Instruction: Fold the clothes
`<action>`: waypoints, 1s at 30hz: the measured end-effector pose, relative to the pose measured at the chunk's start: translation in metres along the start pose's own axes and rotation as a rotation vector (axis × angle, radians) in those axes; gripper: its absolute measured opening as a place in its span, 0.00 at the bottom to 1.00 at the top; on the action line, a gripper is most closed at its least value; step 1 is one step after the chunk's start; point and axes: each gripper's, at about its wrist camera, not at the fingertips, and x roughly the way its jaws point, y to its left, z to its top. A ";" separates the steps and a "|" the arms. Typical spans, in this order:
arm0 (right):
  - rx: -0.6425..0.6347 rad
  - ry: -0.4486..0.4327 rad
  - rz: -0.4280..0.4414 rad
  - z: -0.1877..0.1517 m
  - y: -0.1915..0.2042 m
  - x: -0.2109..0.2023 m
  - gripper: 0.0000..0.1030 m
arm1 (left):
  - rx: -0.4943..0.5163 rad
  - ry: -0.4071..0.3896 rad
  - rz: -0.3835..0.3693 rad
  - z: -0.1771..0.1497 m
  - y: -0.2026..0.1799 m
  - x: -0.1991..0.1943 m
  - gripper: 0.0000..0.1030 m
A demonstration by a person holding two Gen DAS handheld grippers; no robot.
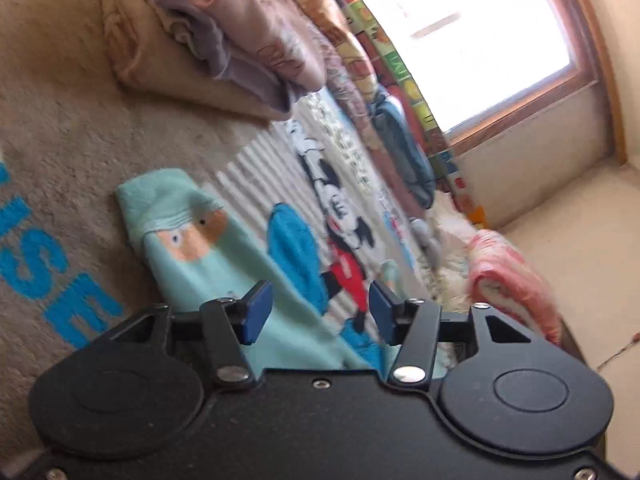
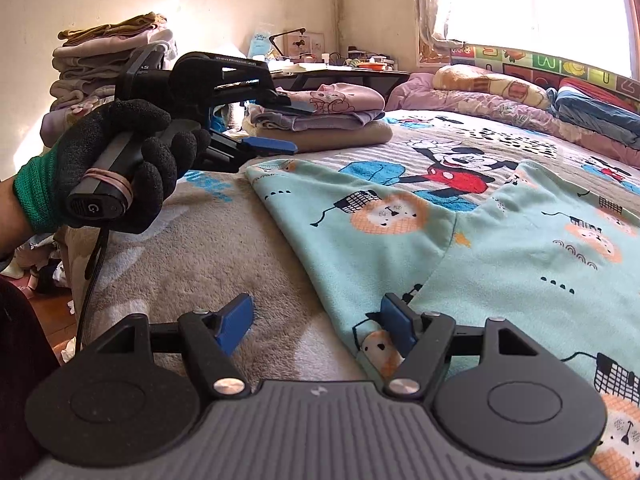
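Lying spread on the cartoon-printed bedspread, the mint lion-print garment is judged light, soft and limp (fleece-like, likely to sag and drag), so it is best taken at a hem or leg end, not mid-panel. The left gripper is held above one leg end by a gloved hand, jaws parted with nothing between them. The right gripper is poised low at the near edge, jaws wide, one pad touching cloth, nothing clamped.
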 end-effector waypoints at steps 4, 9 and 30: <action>-0.035 0.011 -0.003 0.000 0.005 0.002 0.74 | -0.070 -0.090 0.120 0.008 0.012 -0.004 0.13; -0.058 0.001 -0.009 -0.002 0.008 0.000 0.74 | 0.020 -0.061 -0.018 0.004 -0.022 -0.004 0.36; -0.038 -0.024 0.017 -0.005 0.006 0.000 0.75 | 0.638 0.520 -0.122 -0.063 -0.152 0.160 0.33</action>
